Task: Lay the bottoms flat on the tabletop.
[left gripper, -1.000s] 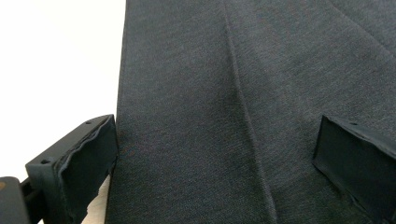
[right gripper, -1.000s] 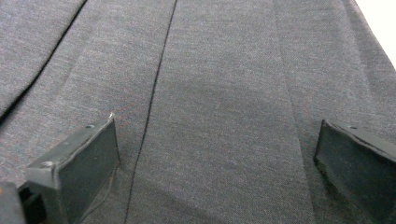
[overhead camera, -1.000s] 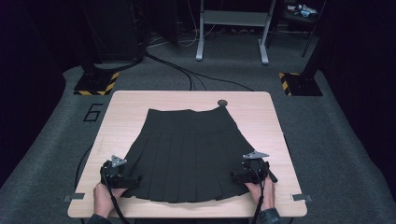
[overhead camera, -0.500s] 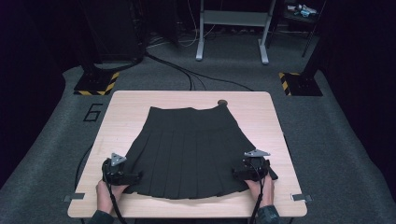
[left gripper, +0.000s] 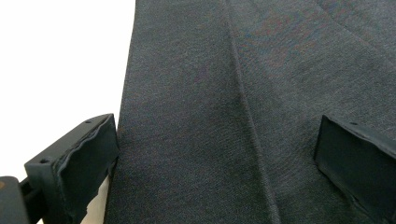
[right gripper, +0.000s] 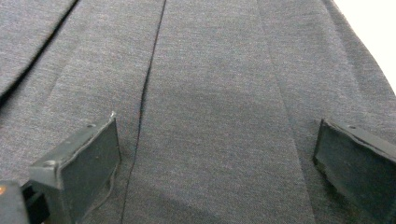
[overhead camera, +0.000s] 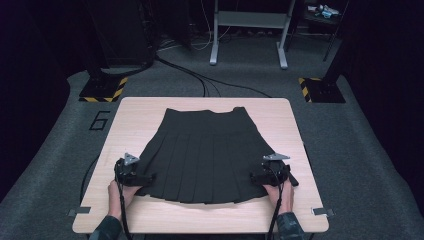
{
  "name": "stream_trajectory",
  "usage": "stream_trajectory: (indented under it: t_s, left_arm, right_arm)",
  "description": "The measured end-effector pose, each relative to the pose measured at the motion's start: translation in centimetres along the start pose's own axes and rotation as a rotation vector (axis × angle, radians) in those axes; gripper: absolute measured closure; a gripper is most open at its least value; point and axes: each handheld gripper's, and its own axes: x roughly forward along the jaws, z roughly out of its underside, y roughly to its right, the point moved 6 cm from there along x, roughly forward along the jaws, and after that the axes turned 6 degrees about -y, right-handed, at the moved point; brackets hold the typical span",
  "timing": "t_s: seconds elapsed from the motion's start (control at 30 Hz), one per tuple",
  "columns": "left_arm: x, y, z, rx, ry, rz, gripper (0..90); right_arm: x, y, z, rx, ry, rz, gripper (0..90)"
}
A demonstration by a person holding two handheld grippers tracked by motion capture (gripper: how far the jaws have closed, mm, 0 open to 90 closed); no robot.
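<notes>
A black pleated skirt (overhead camera: 207,155) lies spread flat on the light wooden table (overhead camera: 285,125), waistband at the far side and hem towards me. My left gripper (overhead camera: 146,178) rests at the hem's left corner and my right gripper (overhead camera: 256,177) at its right corner, each held by a hand. In the left gripper view the gripper (left gripper: 219,144) is open, jaws wide apart over the skirt's (left gripper: 210,93) left edge. In the right gripper view the gripper (right gripper: 219,149) is open too, with skirt (right gripper: 215,84) pleats lying flat between its jaws, near the right edge.
Bare table shows on both sides of the skirt and along the near edge. Cables (overhead camera: 200,82) run across the grey floor beyond the table. A metal stand (overhead camera: 247,30) and dark equipment stand at the back.
The skirt's hem and both grippers have shifted a little away from the table's near edge. The hem now lies straighter.
</notes>
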Motion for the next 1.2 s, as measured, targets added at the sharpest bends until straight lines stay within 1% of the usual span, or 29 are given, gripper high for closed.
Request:
stream_trajectory:
  t_s: [0.03,0.07,0.1,0.13,0.2,0.23,0.27,0.3,0.33,0.37,0.4,0.5,0.53,0.6,0.67,0.77,0.83,0.87,0.9,0.97,1.0,1.03,1.07,1.1,1.2]
  left_arm:
    - [0.2,-0.1,-0.2,0.002,-0.005,0.002,0.0]
    - [0.4,-0.2,-0.5,0.002,0.0,0.0,0.0]
    - [0.4,-0.2,-0.5,0.002,0.0,0.0,0.0]
    - [0.9,-0.2,-1.1,0.0,0.004,0.002,0.0]
    - [1.1,-0.3,-1.4,0.003,-0.002,-0.001,0.0]
    - [1.3,-0.4,-1.7,0.007,-0.002,0.003,0.0]
    - [1.6,-0.4,-2.0,0.004,-0.004,0.003,0.0]
    - [1.7,-0.4,-2.1,0.008,-0.006,0.004,0.0]
    - [1.8,-0.5,-2.3,0.009,-0.011,0.004,0.0]
    - [2.0,-0.5,-2.4,0.005,-0.001,0.004,0.1]
    - [2.1,-0.6,-2.6,0.011,-0.003,0.0,0.1]
    - [2.2,-0.5,-2.7,0.006,0.002,-0.001,0.2]
    - [2.2,-0.5,-2.7,0.005,0.003,-0.001,0.2]
    - [2.2,-0.5,-2.7,0.003,0.003,-0.001,0.3]
    - [2.2,-0.5,-2.7,0.007,-0.002,0.003,0.4]
    - [2.0,-0.5,-2.7,0.012,-0.015,0.004,0.4]
    - [1.9,-0.5,-2.8,0.008,-0.005,0.001,1.0]
    - [1.7,-0.5,-2.7,0.01,-0.011,0.003,1.2]
    - [1.5,-0.5,-2.7,0.005,-0.015,0.005,1.1]
    - [1.0,-0.5,-2.8,-0.001,-0.018,0.023,0.7]
    - [0.6,-0.6,-2.8,-0.014,-0.01,0.032,0.2]
    - [0.1,-0.7,-2.9,-0.013,-0.01,0.036,0.2]
    - [-0.4,-0.8,-3.0,-0.027,0.01,0.041,0.0]
    - [-0.9,-0.9,-3.1,-0.03,0.02,0.043,0.0]
    - [-2.7,-1.0,-2.9,-0.02,0.032,0.04,0.1]
  right_arm:
    - [0.1,0.2,-0.2,-0.002,-0.002,0.002,0.0]
    - [0.3,0.4,-0.4,-0.002,0.0,0.005,0.0]
    - [0.4,0.5,-0.5,0.012,-0.007,0.005,0.0]
    - [0.5,0.7,-0.8,0.005,-0.003,0.008,0.0]
    - [0.7,0.9,-1.0,0.0,-0.001,0.01,0.0]
    - [0.8,1.0,-1.2,0.01,-0.009,0.01,0.0]
    - [1.1,1.4,-1.7,0.006,-0.008,0.011,0.0]
    - [1.2,1.5,-1.8,0.01,-0.01,0.009,0.0]
    - [1.4,1.7,-2.0,0.003,-0.007,0.01,0.0]
    - [1.4,1.7,-2.2,0.012,-0.015,0.009,0.0]
    - [1.6,1.9,-2.4,0.001,-0.014,0.011,0.0]
    - [1.7,2.0,-2.7,0.007,-0.023,0.011,0.0]
    - [1.8,2.1,-2.7,-0.001,-0.021,0.013,0.0]
    - [1.8,2.1,-2.8,0.007,-0.026,0.011,0.0]
    - [1.8,2.1,-2.8,0.005,-0.036,0.011,0.1]
    - [1.8,2.2,-3.0,-0.014,-0.056,0.001,0.1]
    - [1.7,2.3,-3.1,-0.021,-0.054,-0.014,0.0]
    - [1.6,2.3,-3.1,-0.016,-0.052,-0.024,0.0]
    - [1.3,2.2,-3.1,0.001,-0.051,-0.036,0.0]
    - [0.5,2.2,-3.3,-0.002,-0.014,-0.039,0.0]
    - [0.0,2.1,-3.3,0.004,-0.006,-0.043,0.0]
    - [-0.6,2.1,-3.3,0.003,0.002,-0.046,0.0]
    - [-1.2,2.1,-3.3,-0.006,0.017,-0.045,0.0]
    - [-1.8,2.0,-3.3,-0.011,0.021,-0.044,0.0]
    - [-3.6,1.8,-3.1,-0.028,0.055,-0.046,0.2]
